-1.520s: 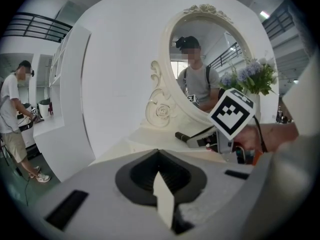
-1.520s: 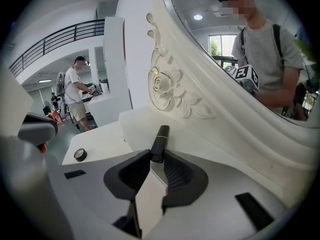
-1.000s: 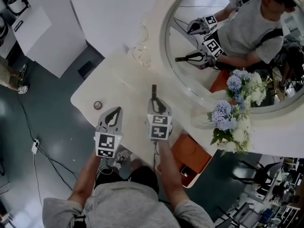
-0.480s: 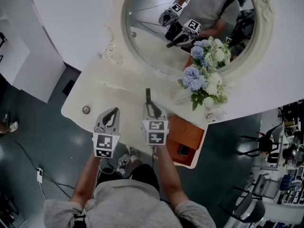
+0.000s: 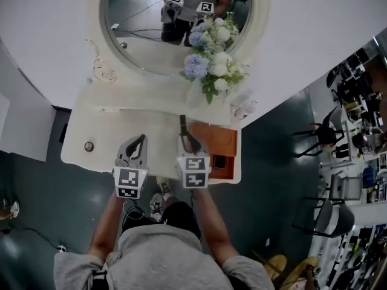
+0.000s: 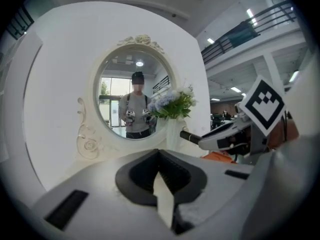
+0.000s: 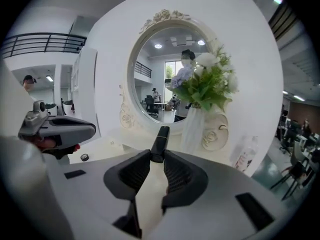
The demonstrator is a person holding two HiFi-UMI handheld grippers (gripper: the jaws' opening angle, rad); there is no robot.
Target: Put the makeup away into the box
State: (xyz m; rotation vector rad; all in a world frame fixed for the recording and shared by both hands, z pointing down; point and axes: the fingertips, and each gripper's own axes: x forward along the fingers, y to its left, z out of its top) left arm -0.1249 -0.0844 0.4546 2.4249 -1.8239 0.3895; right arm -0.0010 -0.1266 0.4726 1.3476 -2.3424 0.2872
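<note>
your right tongs [image 7: 156, 158] are clamped on a black makeup tube [image 7: 160, 140], jaws narrowly apart. your left tongs [image 6: 159, 153] are closed with nothing between them. only the head view shows the whole orange box [image 5: 213, 139], on the worktop [image 5: 121, 125] just right of the tube.

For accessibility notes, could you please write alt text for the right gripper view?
The right gripper holds a black cosmetic tube between its fingers, facing an oval white-framed mirror; a white vase of blue and white flowers stands at right.
</note>
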